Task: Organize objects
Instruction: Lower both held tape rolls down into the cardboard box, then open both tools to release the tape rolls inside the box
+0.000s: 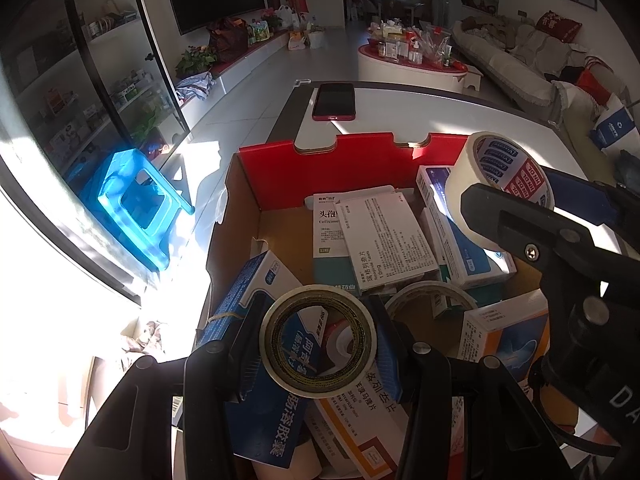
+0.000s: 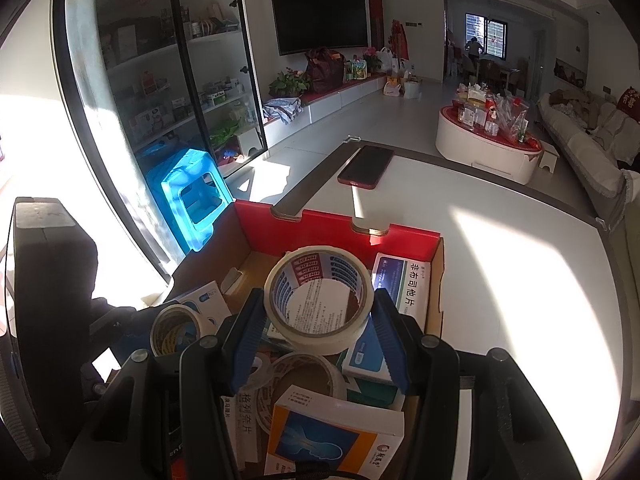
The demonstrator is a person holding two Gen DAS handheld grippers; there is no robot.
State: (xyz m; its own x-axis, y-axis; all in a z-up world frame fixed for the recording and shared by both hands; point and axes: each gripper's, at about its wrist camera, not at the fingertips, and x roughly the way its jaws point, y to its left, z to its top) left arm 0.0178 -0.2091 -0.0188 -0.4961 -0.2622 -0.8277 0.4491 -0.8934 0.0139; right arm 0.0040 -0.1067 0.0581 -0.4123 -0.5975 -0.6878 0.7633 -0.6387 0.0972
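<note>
Left wrist view shows the left tongs (image 1: 318, 338) partly closed around a brownish roll of clear tape (image 1: 318, 338), blue pads pressing its sides, held just above the clutter. In the right wrist view the right tongs (image 2: 318, 312) likewise grip a cream roll of masking tape (image 2: 318, 300) with a printed red-and-blue core, lifted over the far half of the box.

Both rolls hang over an open cardboard box (image 1: 320, 148) with a red inner wall and notched rim, which stands on a white table (image 2: 500, 260). Judging by the jumble, sorting is at an early stage: medicine boxes (image 1: 380, 240) lie tilted and overlapping, an orange-and-blue carton (image 2: 336, 436) leans near the front, and a third roll of tape (image 2: 308, 376) sits among them. Only the two held rolls are separated out; nothing is yet laid on the table apart from a dark phone (image 2: 366, 166) in a red case beyond the box.

The cartons are smooth, glossy card with sharp edges; the tape rolls are rigid hollow rings, the masking one matte and papery, the clear one shiny. The box shows raw brown corrugated walls inside.
</note>
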